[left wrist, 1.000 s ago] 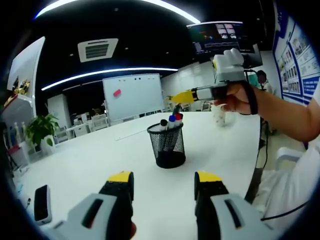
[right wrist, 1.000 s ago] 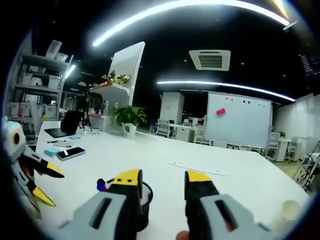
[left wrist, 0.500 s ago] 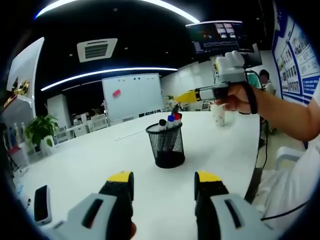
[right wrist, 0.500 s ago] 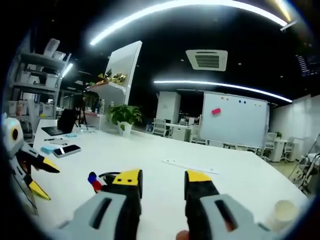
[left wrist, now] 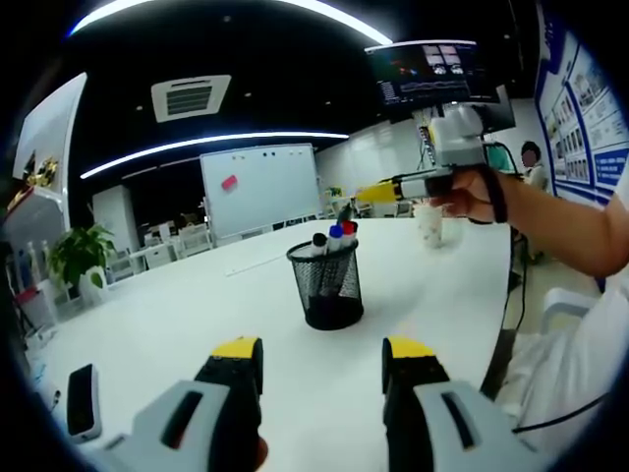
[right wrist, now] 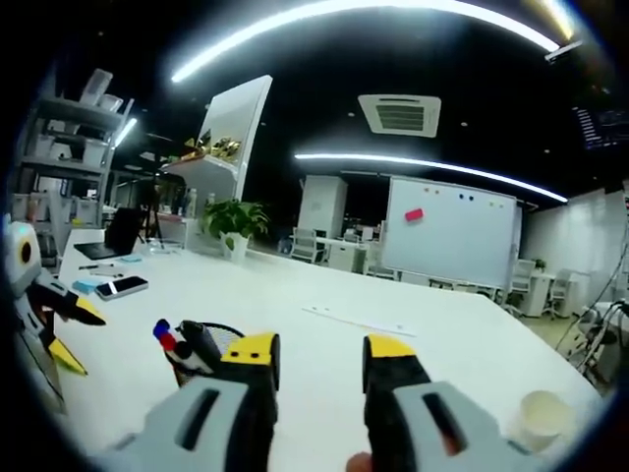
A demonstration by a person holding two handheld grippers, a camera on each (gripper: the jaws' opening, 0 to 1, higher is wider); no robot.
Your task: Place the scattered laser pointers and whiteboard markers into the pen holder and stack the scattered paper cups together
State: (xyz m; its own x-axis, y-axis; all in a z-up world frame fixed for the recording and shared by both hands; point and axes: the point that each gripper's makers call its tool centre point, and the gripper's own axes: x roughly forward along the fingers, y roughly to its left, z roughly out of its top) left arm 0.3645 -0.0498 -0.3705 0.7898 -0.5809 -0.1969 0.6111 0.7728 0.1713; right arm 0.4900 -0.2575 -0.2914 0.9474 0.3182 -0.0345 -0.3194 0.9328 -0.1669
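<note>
Your left tongs (left wrist: 319,359) sit low over the white surface (left wrist: 197,305), jaws parted with a clear gap and nothing between them; the black mesh pen holder (left wrist: 325,285) stands upright just ahead of them, in line with the gap and apart from both tips. It holds markers (left wrist: 334,238) with black, blue and red caps poking above the rim. Beyond the holder, to its right in the left gripper view, your right tongs (left wrist: 378,193) hang in the air above the surface, held in your hand (left wrist: 470,193), yellow tips pointing left; from this angle you cannot tell there how far they are spread. Just below that hand a paper cup (left wrist: 432,224) stands on the surface near the far edge, well apart from the left tongs. A dark phone (left wrist: 83,400) lies flat at the left near edge. In the right gripper view, your right tongs (right wrist: 319,359) are also parted and carry nothing; the pen holder (right wrist: 197,344) shows low at left, partly behind the left jaw, marker caps (right wrist: 165,334) leaning out toward the left. A paper cup (right wrist: 539,418) stands at lower right, off to the side of the right jaw and not touching it. Your left tongs (right wrist: 69,329) enter at the far left edge, yellow tips spread. A whiteboard (right wrist: 447,236) stands in the background past the surface
</note>
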